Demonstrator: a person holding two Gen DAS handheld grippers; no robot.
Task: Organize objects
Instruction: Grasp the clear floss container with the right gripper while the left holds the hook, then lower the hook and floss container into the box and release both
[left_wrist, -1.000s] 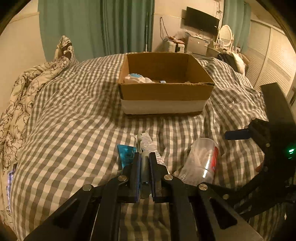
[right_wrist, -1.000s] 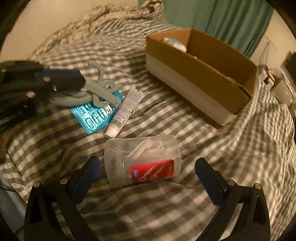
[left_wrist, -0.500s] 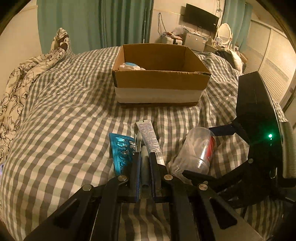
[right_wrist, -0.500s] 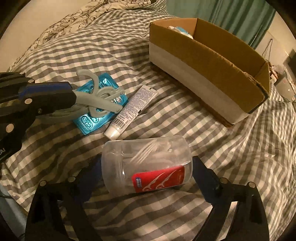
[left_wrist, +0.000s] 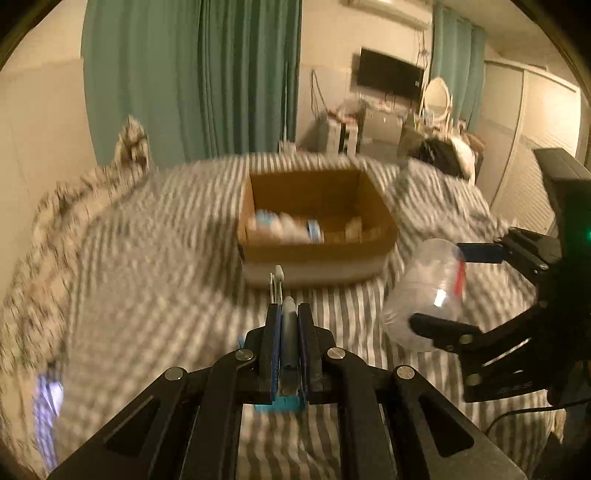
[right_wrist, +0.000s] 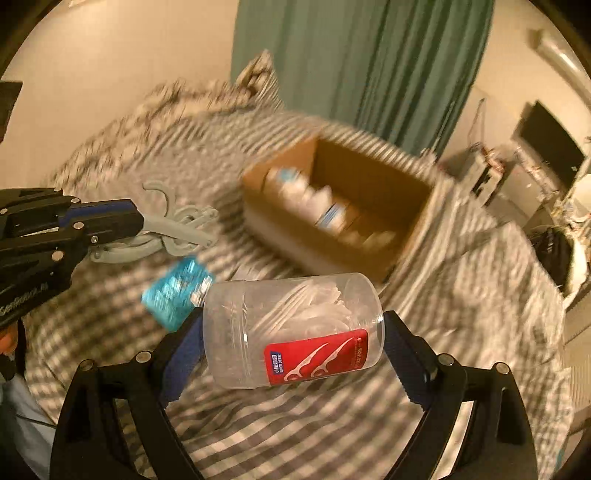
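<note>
My right gripper (right_wrist: 293, 334) is shut on a clear plastic jar (right_wrist: 291, 328) of floss picks with a red label, held sideways above the bed; the jar also shows in the left wrist view (left_wrist: 424, 291). My left gripper (left_wrist: 287, 314) is shut on a grey plastic hooked tool (left_wrist: 286, 332), which sticks out past the fingers in the right wrist view (right_wrist: 170, 229). The open cardboard box (left_wrist: 317, 254) sits ahead on the checked bedspread, with white and blue items inside. A blue blister pack (right_wrist: 177, 291) lies on the bed below the grippers.
The checked bedspread (left_wrist: 147, 295) covers the bed, with a floral duvet (left_wrist: 55, 221) bunched at the left. Green curtains (left_wrist: 192, 74), a wall TV (left_wrist: 391, 75) and a cluttered dresser stand beyond. A wardrobe is at the right.
My right gripper closed on the jar and lifted it off the bed. My left gripper rose with the grey tool. Both views are blurred by motion toward the box.
</note>
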